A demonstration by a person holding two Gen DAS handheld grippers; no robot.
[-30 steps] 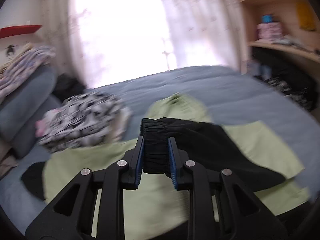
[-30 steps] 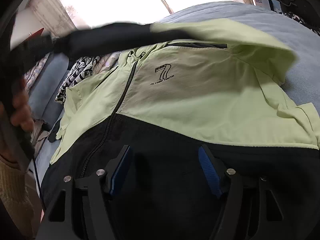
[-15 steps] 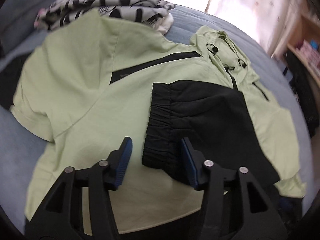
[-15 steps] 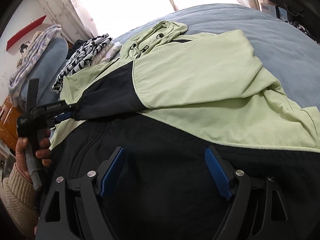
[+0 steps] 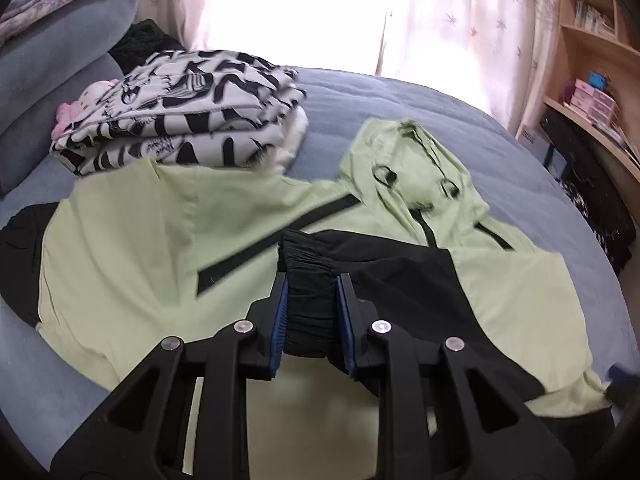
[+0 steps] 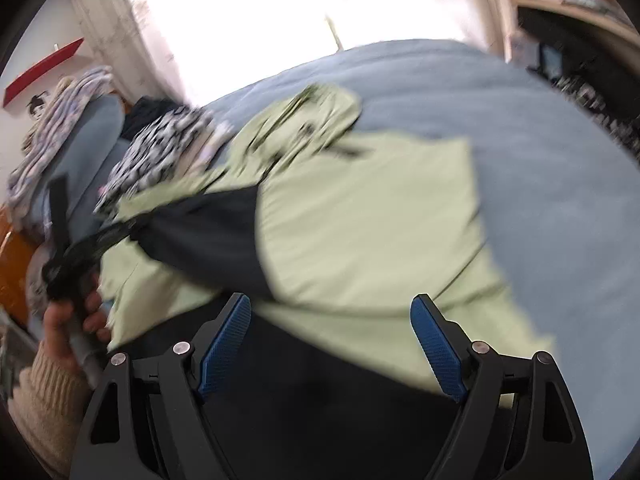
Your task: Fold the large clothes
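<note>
A lime-green and black hooded jacket (image 5: 120, 260) lies spread on the blue bed (image 5: 400, 100). Its right sleeve is folded across the chest, ending in a black elastic cuff (image 5: 308, 260). My left gripper (image 5: 312, 280) is closing, and its blue pads press on that cuff. In the right wrist view the jacket (image 6: 360, 220) appears blurred, with the black sleeve (image 6: 208, 232) stretched toward the left gripper (image 6: 80, 252), which a hand (image 6: 60, 320) holds. My right gripper (image 6: 332, 304) hangs open above the jacket's black hem with nothing between its pads.
A folded stack of black-and-white patterned clothes (image 5: 180, 112) sits at the jacket's upper left. Grey pillows (image 5: 48, 72) lie behind it. Wooden shelves (image 5: 592, 80) stand at the right, and a bright curtained window is behind the bed.
The left gripper let go of the cuff half a second ago, then shut on it again. The right gripper rose off the hem and its jaws widened.
</note>
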